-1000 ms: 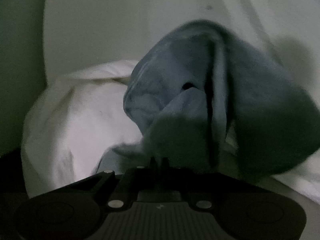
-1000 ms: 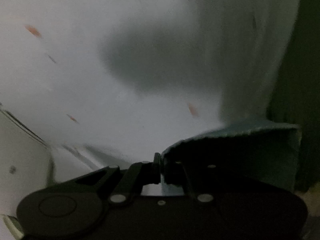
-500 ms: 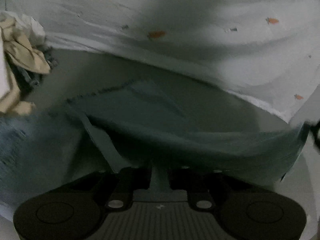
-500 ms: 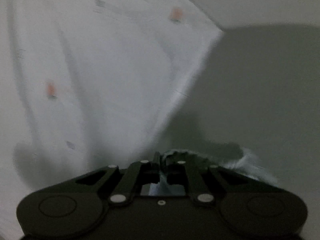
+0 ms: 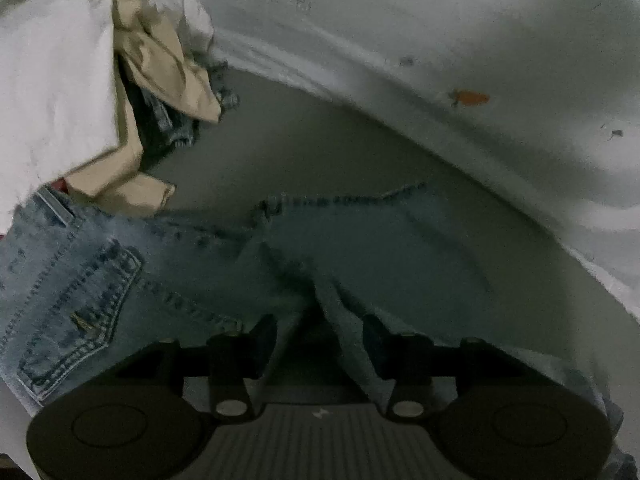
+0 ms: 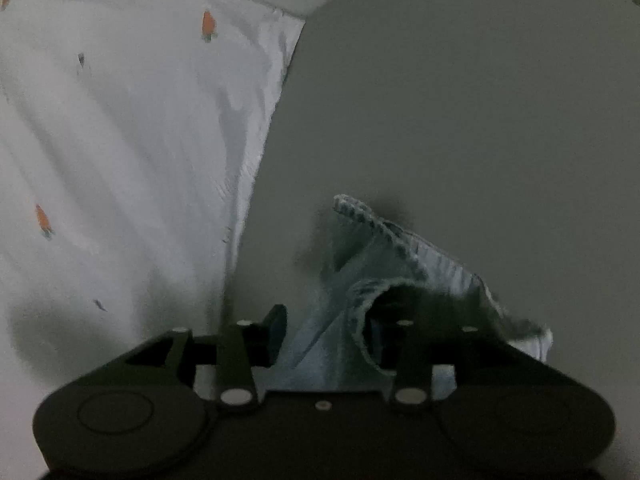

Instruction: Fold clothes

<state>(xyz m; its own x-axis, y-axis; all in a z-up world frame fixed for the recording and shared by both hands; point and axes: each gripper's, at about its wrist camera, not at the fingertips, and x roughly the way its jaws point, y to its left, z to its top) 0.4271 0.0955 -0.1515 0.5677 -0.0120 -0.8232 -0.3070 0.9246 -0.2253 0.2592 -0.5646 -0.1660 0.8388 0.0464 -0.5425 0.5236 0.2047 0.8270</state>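
Both tongs, left tongs (image 5: 320,330) and right tongs (image 6: 332,330), are opening, released; a ridge of faded, stitched denim jeans (image 5: 160,264) lies between each pair at lower centre.

Blk grippers (image 5: 320,332), silver screws, ribbed base.

Left claw (image 5: 319,330) jaws opening, fold of jeans (image 5: 120,280) between them; beige garment (image 5: 160,56) heaped beyond.

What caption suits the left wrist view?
Left gripper opening around a fold of light-blue denim jeans laid on the grey surface.
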